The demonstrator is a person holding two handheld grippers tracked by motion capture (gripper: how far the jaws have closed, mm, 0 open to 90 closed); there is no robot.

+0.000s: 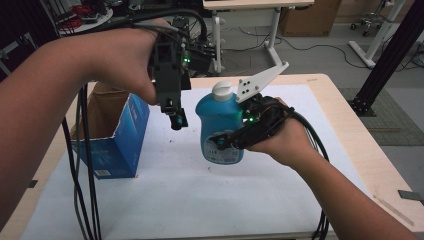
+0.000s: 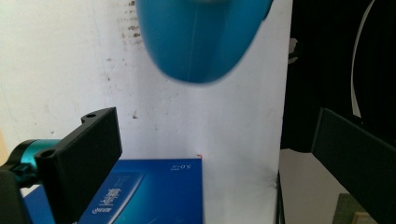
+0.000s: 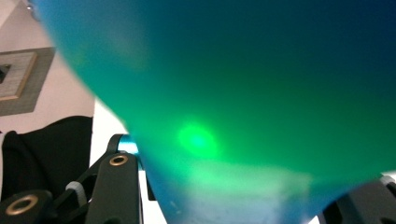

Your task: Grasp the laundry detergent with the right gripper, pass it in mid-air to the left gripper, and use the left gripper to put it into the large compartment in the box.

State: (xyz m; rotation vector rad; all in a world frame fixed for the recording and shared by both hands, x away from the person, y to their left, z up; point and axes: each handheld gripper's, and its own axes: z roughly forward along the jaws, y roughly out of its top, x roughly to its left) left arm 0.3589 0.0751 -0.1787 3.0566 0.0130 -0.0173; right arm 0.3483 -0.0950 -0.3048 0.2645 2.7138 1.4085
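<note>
blue bottle (image 1: 220, 127), label unreadable, beside "3.0" blue box (image 1: 116, 142)

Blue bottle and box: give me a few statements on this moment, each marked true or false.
1. The right gripper is clamped on the bottle. True.
2. The bottle's cap is red. False: it is white.
3. The left gripper holds the box. False: its jaws are open with nothing between them.
4. The box stands open at the top. True.
5. The bottle lies flat on the table. False: it is held upright.
</note>
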